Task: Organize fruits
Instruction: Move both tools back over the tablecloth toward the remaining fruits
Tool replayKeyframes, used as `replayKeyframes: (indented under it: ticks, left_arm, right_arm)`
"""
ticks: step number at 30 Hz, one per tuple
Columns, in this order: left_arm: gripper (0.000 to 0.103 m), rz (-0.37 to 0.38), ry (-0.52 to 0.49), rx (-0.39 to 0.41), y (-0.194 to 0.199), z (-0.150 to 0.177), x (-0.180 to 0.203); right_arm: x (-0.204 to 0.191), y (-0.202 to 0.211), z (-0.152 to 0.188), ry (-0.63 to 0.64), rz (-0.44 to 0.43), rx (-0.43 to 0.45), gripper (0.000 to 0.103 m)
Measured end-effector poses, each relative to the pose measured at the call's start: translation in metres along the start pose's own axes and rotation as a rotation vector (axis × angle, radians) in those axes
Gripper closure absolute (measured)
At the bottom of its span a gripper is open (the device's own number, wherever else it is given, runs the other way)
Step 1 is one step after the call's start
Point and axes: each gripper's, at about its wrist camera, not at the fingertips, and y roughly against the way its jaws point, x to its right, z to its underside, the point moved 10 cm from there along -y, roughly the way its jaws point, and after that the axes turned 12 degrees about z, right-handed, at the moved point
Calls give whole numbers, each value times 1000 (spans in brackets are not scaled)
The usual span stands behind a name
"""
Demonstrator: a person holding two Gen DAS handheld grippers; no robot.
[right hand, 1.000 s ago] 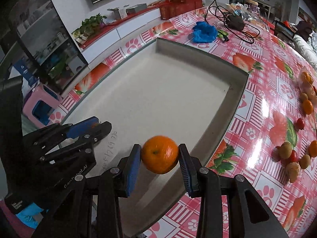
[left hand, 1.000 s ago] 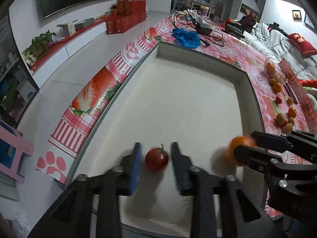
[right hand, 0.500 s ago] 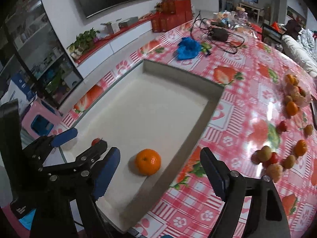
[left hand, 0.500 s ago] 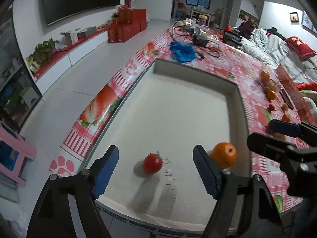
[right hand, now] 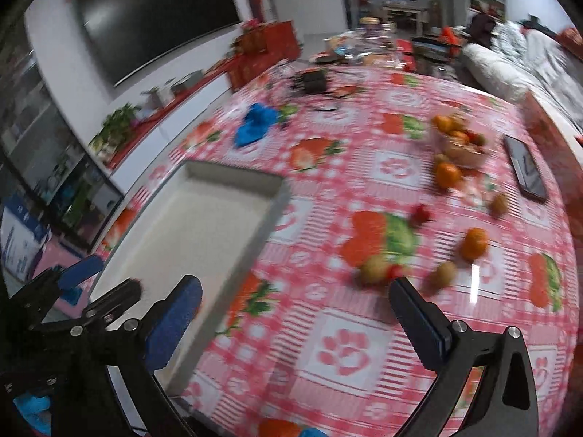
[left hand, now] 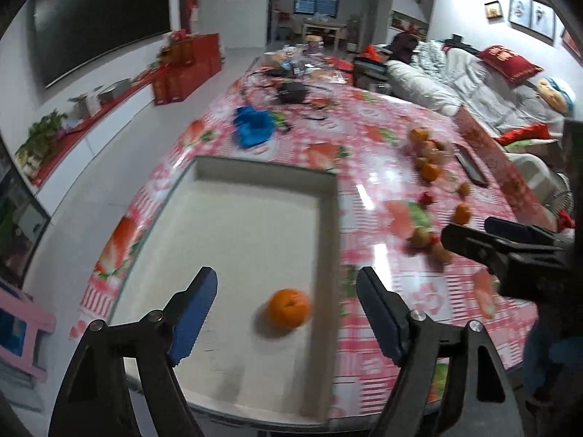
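An orange [left hand: 288, 307] lies in the white tray [left hand: 255, 218], close to its right wall. My left gripper [left hand: 286, 282] hovers open above it, touching nothing. Over the tablecloth, my right gripper [right hand: 294, 289] has its jaws opening wide with nothing between them. Ahead of it loose fruit is scattered: an orange [right hand: 473, 242], two brown kiwis [right hand: 373, 269] [right hand: 442, 273], a small red fruit [right hand: 421, 215] and another orange [right hand: 448, 174]. The left gripper [right hand: 105, 276] shows at the lower left, and the tray [right hand: 218, 218] beside it. The small red fruit that lay in the tray is out of sight.
A bowl of fruit [right hand: 461, 142] and a phone [right hand: 526, 171] sit at the far right of the table. A blue cloth [right hand: 258, 123], cables and clutter lie beyond the tray. A sofa [left hand: 473, 83] runs along the right; the floor drops off to the left.
Both grippers opened and let go: the left released the small red fruit, the right dropped the orange into the tray. Both then rose and swung right, towards the loose fruit.
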Motion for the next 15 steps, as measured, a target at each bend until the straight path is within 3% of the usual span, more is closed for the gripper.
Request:
replayKeyframes:
  ticks: [9,15]
  left_arm:
    - [21,50,-101,-44,-27,-10,70]
    - [21,38,-149,-123,-65,2,95]
  right_arm:
    - [124,-8,21,-257,111,-81,0]
    - [163,-26,62,-276,178,-160,0]
